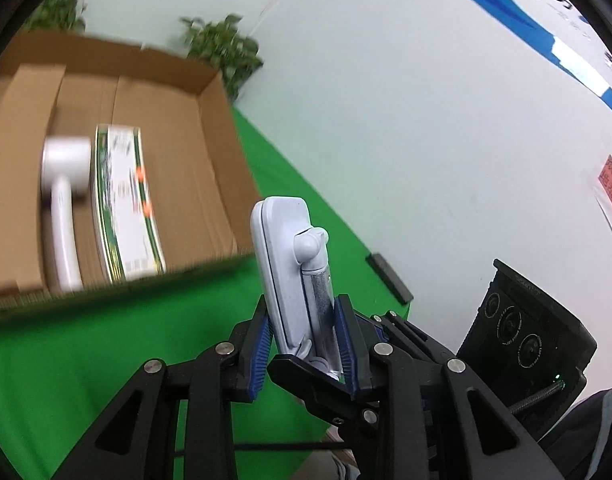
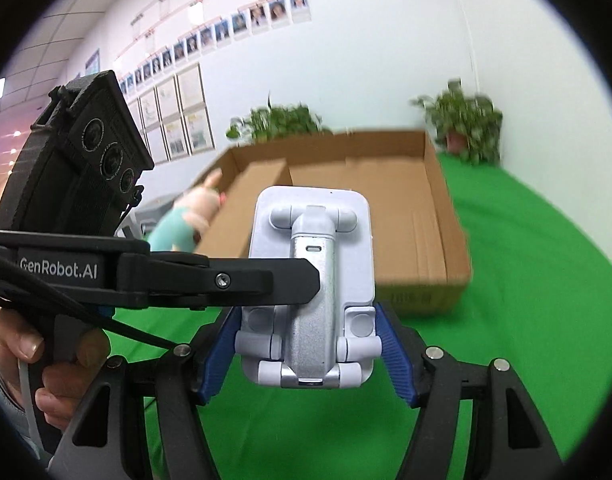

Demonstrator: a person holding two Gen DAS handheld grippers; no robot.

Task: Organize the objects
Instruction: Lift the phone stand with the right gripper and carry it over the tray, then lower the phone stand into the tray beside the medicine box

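Note:
A pale grey folding phone stand (image 1: 286, 268) is held in the air above the green cloth. My left gripper (image 1: 306, 340) is shut on its lower part, edge-on. In the right wrist view the same stand (image 2: 312, 284) faces me, and my right gripper (image 2: 310, 344) has its blue pads against the stand's two sides. The left gripper's black finger (image 2: 241, 278) reaches in from the left onto the stand. An open cardboard box (image 1: 221, 120) lies beyond, holding a white hair dryer (image 1: 61, 200) and a green-and-white flat box (image 1: 125, 204).
A green cloth (image 2: 526, 280) covers the table. A soft toy (image 2: 185, 220) lies beside the box's left wall (image 2: 446, 216). Potted plants (image 2: 462, 124) stand behind the box by the white wall. A black bar (image 1: 390, 278) lies at the cloth's edge.

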